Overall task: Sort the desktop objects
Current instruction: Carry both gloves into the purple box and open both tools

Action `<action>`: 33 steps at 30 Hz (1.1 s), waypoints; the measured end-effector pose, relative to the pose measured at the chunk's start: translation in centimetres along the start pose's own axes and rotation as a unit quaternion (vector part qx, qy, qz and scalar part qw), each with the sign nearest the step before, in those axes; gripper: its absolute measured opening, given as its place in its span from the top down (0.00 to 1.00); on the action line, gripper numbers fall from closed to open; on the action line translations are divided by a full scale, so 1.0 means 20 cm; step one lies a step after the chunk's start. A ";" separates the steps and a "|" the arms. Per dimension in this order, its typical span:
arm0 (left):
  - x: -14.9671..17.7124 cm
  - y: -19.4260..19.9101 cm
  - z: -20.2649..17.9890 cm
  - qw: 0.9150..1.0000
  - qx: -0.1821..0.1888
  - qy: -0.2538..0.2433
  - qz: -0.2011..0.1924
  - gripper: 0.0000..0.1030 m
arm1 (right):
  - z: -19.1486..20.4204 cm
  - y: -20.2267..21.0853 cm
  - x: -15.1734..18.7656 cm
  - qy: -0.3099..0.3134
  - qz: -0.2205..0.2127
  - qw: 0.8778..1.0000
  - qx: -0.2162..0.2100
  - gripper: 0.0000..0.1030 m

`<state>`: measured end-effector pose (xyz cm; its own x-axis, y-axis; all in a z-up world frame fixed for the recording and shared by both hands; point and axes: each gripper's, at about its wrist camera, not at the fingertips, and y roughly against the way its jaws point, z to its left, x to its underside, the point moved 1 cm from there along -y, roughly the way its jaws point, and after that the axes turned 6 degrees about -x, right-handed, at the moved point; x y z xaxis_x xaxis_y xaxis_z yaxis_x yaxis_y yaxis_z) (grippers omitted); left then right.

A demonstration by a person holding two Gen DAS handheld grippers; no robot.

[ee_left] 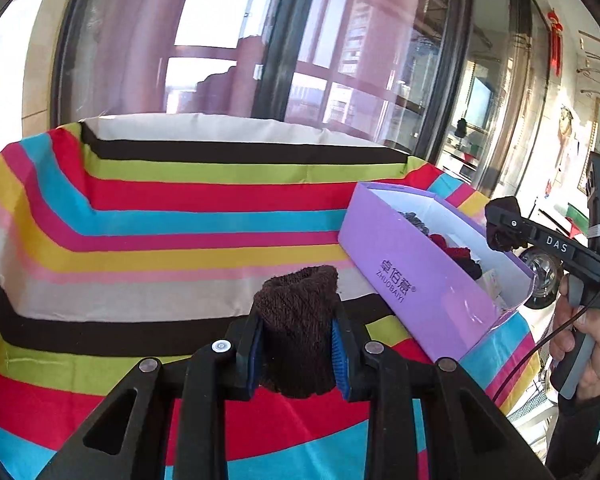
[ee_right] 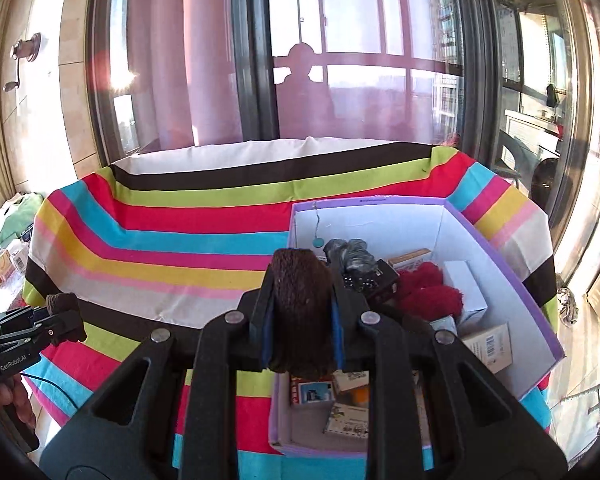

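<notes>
Two brown fuzzy socks are held, one in each gripper. In the left wrist view my left gripper (ee_left: 296, 336) is shut on one brown sock (ee_left: 298, 296) above the striped tablecloth (ee_left: 160, 216). The purple box (ee_left: 412, 280) stands to its right. Beyond the box my right gripper (ee_left: 502, 232) holds its dark brown sock over the box's far edge. In the right wrist view my right gripper (ee_right: 302, 320) is shut on the other brown sock (ee_right: 300, 280), just left of the open box (ee_right: 504, 260). My left gripper (ee_right: 58, 312) shows at the left edge, holding its sock.
The box holds red fuzzy socks (ee_right: 428, 292), a grey rolled sock (ee_right: 350, 256) and several small cartons (ee_right: 488, 344). A glass window wall rises behind the table. A hand (ee_left: 592, 344) grips the right tool's handle. Clutter lies on the floor at the left (ee_right: 8, 256).
</notes>
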<state>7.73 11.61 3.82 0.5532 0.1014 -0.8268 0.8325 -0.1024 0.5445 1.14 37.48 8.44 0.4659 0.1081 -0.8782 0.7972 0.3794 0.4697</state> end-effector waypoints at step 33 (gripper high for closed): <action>-0.42 -0.70 -1.14 0.970 0.107 -0.201 0.080 0.69 | -0.75 -0.15 0.00 -0.111 0.032 0.989 0.089 0.73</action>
<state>-7.82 34.73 6.39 0.5827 -0.3232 -0.7456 0.6881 -0.2921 0.6643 -7.01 50.18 5.74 0.5743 -0.0860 -0.8141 0.8095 0.2082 0.5490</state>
